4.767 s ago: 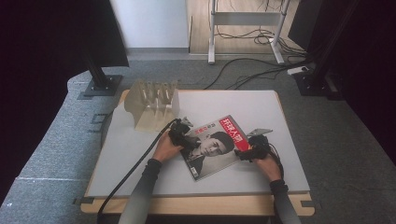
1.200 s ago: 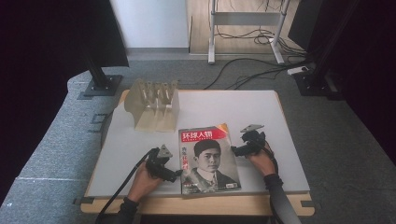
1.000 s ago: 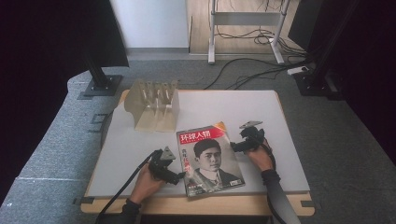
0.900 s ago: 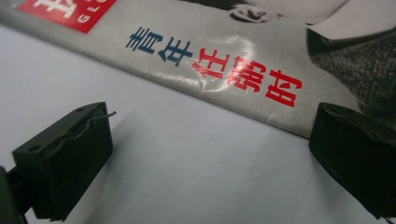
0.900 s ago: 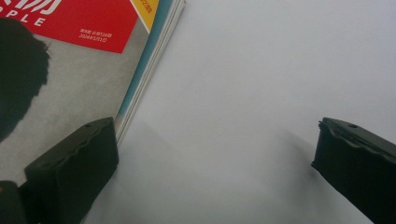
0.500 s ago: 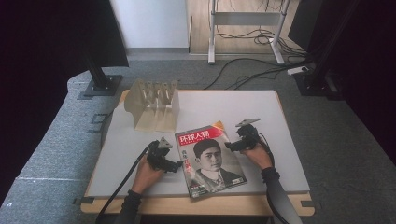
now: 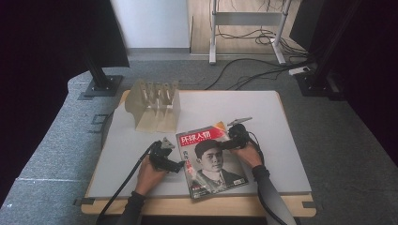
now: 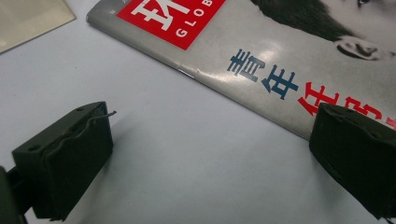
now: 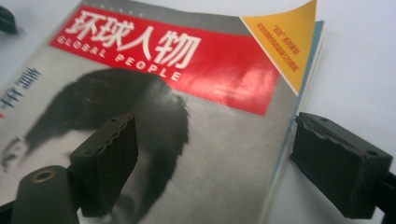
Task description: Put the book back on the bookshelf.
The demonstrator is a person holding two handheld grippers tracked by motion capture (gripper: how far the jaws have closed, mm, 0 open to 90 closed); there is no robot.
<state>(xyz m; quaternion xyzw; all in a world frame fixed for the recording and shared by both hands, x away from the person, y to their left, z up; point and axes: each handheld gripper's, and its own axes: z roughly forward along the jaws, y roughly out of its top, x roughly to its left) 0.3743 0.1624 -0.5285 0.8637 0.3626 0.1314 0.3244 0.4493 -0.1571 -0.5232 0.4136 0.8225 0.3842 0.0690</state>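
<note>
Grey carpet surrounds the white table (image 7: pixel 281 117). Both pairs of fingers stand spread wide, holding nothing: the left gripper (image 7: pixel 176 166) straddles the spine edge of the magazine (image 7: pixel 211 159), one finger over the cover, the other over bare table; the right gripper (image 7: pixel 224 145) straddles its opposite edge. A beige slotted rack (image 7: pixel 155 105) stands well apart, behind.
</note>
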